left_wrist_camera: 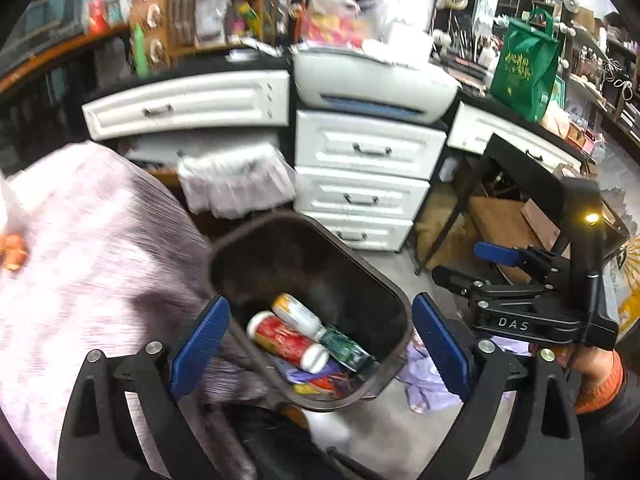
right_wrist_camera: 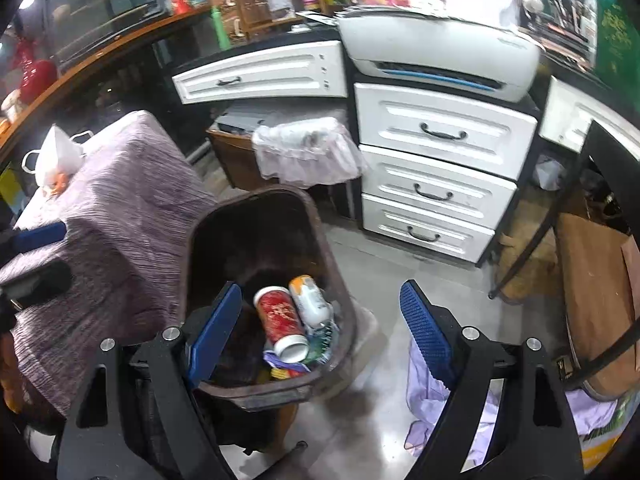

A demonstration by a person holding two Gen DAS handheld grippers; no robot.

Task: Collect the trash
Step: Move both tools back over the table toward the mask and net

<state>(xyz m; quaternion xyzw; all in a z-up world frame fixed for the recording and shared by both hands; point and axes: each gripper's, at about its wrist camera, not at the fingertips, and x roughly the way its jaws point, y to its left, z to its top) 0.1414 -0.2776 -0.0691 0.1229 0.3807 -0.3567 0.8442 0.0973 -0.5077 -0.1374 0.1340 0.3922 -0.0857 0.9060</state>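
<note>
A brown trash bin (left_wrist_camera: 394, 292) (right_wrist_camera: 334, 260) stands on the floor beside a cloth-covered table. Inside it lie a red can (left_wrist_camera: 284, 338) (right_wrist_camera: 278, 316), a white bottle (left_wrist_camera: 298, 314) (right_wrist_camera: 312, 300), a green wrapper (left_wrist_camera: 344, 348) and a purple wrapper (right_wrist_camera: 284, 360). My left gripper (left_wrist_camera: 320, 344) hangs open above the bin, nothing between its blue pads. My right gripper (right_wrist_camera: 320, 328) is open too and empty, over the bin's right rim. The left wrist view shows it from the side (left_wrist_camera: 476, 268), held by a hand in an orange sleeve (left_wrist_camera: 600, 380).
The table under a mauve cloth (left_wrist_camera: 80, 280) (right_wrist_camera: 120, 208) is left of the bin, with a white plastic bag (right_wrist_camera: 56, 156) on it. White drawers (left_wrist_camera: 360, 196) and a printer (left_wrist_camera: 372, 80) stand behind. A lilac cloth (left_wrist_camera: 424, 380) (right_wrist_camera: 424, 384) lies on the floor at right.
</note>
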